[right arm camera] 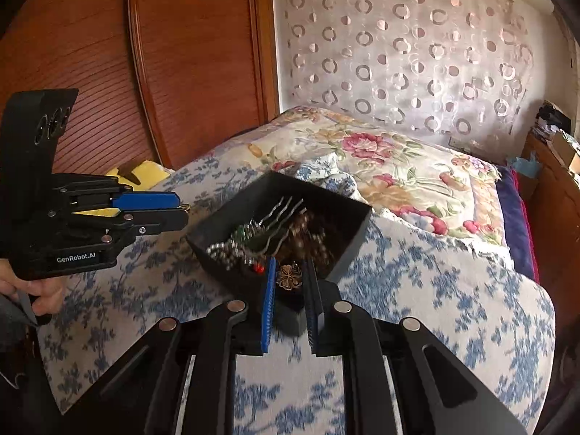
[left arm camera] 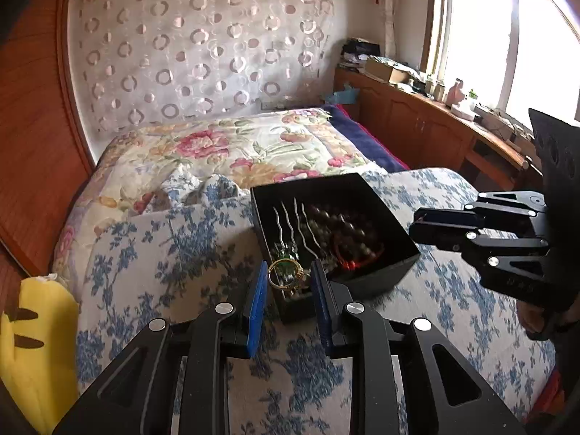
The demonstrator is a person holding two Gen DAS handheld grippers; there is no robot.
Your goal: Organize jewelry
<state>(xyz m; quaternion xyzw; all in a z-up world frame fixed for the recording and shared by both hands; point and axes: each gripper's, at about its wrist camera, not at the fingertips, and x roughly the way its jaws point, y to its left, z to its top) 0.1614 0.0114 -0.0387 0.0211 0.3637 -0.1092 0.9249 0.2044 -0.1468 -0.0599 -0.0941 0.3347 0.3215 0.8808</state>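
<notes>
A black open box (left arm camera: 384, 214) sits on the blue-flowered bedspread (left arm camera: 163, 253), holding wavy silver hairpins (left arm camera: 297, 217), dark bead strands (left arm camera: 348, 224) and a red bracelet. My left gripper (left arm camera: 290, 268) hovers over the box's near corner, shut on a gold ring (left arm camera: 285, 274). In the right wrist view the same box (right arm camera: 348, 232) lies ahead, and my right gripper (right arm camera: 290, 264) is shut on a bronze clover-shaped ornament (right arm camera: 289, 275) above its near edge. The left gripper (right arm camera: 183, 212) shows at the left, the right gripper (left arm camera: 415, 226) at the right.
A flowered quilt (left arm camera: 253, 145) covers the far bed below a curtain with ring patterns. A yellow plush toy (left arm camera: 36, 344) lies at the left edge. A wooden wardrobe (right arm camera: 181, 54) stands left, a cluttered wooden cabinet (left arm camera: 417, 119) under the window. A hand (right arm camera: 40, 290) holds the left gripper.
</notes>
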